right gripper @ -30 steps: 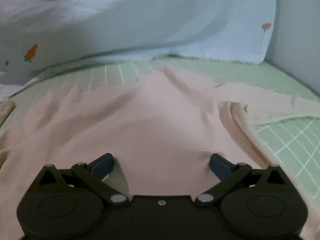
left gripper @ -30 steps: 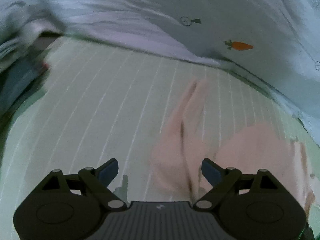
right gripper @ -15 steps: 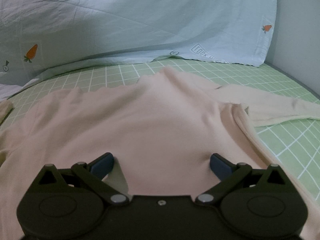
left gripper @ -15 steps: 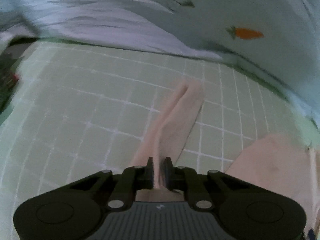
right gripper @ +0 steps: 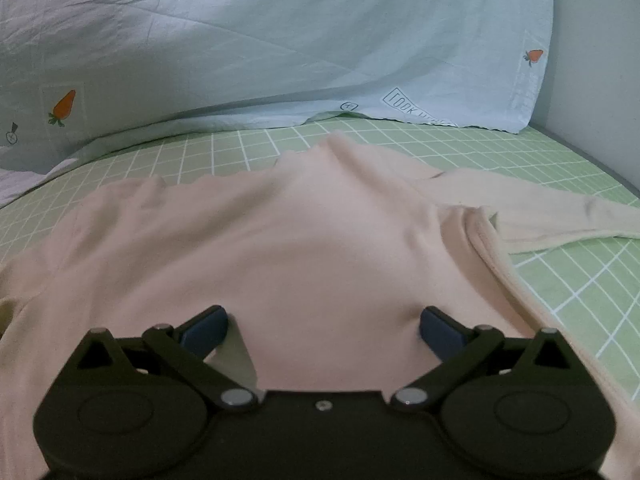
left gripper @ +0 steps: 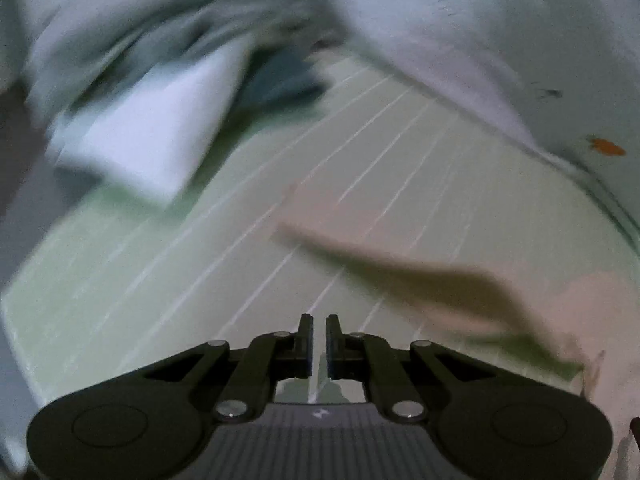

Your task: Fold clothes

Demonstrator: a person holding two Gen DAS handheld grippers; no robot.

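On the bed's green grid sheet [right gripper: 580,292], lying spread flat and front-on to the right view: peach long-sleeved top [right gripper: 300,232], hem end nearest, neck end pointing away toward the carrot-print duvet [right gripper: 280,60].

Right hand-held gripper [right gripper: 322,326]: standing released, jaws wide, grasping nothing. Hovering low over the top's lower body, blue pads just at the cloth; not possible to tell whether touching.

Right sleeve [right gripper: 560,216]: stretching straight out sideways, long axis running across the bed toward the right edge, well apart from the right pads.

Left hand-held gripper [left gripper: 319,320]: standing clenched, only a sliver of gap showing, pale sheet visible through it. Not showing any peach cloth between the jaws; not possible to tell whether pinching a thin edge below.

Left sleeve [left gripper: 400,272]: appearing as a blurred brownish-peach streak just right of the left jaws, long axis slanting from upper left down toward the top's body at the right edge.

Judging the sleeve fold as the step in hand: left side being nearer its sleeve, the fold needing travel rightward, across onto the body.
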